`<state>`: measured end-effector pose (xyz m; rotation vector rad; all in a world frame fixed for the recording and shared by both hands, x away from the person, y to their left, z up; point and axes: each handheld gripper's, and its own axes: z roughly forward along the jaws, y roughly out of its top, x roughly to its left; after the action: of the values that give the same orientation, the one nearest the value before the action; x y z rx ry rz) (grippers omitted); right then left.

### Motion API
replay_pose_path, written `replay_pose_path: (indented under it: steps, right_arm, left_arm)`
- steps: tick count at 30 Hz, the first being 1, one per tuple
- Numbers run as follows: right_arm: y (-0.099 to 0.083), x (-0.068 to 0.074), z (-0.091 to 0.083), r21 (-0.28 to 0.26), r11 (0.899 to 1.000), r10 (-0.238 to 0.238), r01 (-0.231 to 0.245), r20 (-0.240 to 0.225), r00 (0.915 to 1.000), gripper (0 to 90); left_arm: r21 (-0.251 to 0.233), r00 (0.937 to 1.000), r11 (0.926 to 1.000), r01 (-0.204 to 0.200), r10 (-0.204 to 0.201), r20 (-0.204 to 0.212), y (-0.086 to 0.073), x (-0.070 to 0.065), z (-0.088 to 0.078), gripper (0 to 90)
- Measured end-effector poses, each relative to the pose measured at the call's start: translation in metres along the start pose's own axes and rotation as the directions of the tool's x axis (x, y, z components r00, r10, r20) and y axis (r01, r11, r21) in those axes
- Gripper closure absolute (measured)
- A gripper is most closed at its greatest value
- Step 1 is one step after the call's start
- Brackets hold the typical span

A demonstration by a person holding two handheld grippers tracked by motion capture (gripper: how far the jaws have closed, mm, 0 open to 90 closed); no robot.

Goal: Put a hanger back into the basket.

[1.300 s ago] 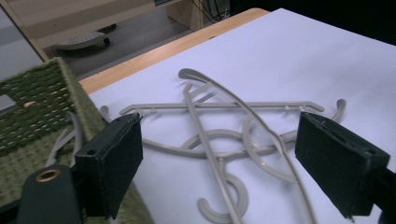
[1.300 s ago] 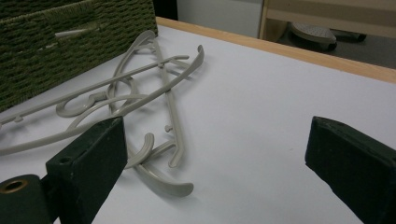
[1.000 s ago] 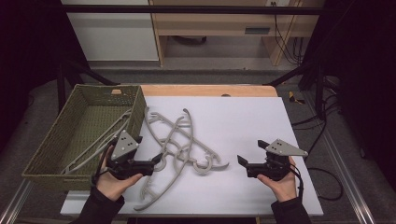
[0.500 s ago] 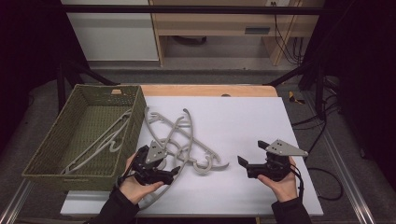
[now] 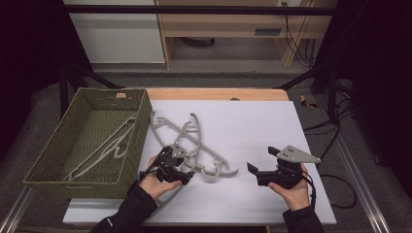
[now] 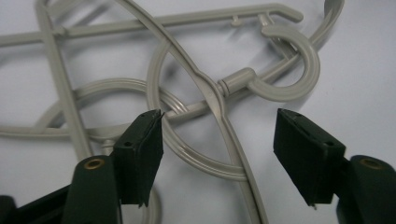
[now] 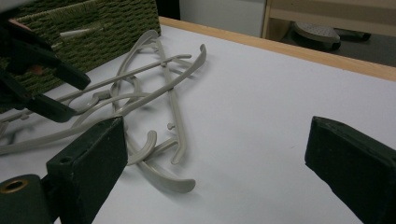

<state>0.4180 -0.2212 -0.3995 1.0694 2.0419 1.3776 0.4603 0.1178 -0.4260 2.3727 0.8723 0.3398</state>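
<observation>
The left gripper (image 6: 217,140) is the nearer one: its half-open fingers, just closing, straddle the topmost hanger's (image 6: 219,100) neck without contact. The right gripper (image 5: 260,170) idles wide open, empty.

A green woven rectangular basket (image 5: 46,160) stands at the left edge of the white board (image 5: 272,126) covering the wooden table (image 5: 218,93), one grey plastic hanger (image 5: 104,148) lying slantwise inside it (hook end toward the near wall), with a pale wooden shelf unit (image 5: 228,26) beyond.
</observation>
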Motion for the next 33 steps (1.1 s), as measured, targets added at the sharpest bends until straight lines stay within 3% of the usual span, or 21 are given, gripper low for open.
replay_pose_path:
  steps: [6,15,20,33]
  right_arm:
    - [0.000,0.000,0.001,0.005,1.000,0.001,-0.001,0.001,1.0000,5.8]
    - [0.000,0.000,0.001,0.003,1.000,-0.002,0.002,0.000,1.0000,5.8]
    - [0.000,-0.001,0.000,0.001,1.000,-0.005,0.005,-0.006,1.0000,5.8]
    - [0.000,0.000,0.001,0.005,1.000,0.000,0.000,-0.003,1.0000,5.8]
  left_arm:
    - [0.066,0.9997,0.9975,-0.025,0.024,0.002,0.003,-0.002,0.018,46.3]
    - [0.143,0.9998,0.9896,-0.017,0.015,0.014,0.006,-0.002,0.036,63.5]
    - [0.158,0.9994,0.9874,0.014,-0.019,0.028,0.007,-0.002,0.040,71.5]
    - [0.179,0.9933,0.9779,0.108,-0.114,0.023,0.005,0.001,0.034,78.4]
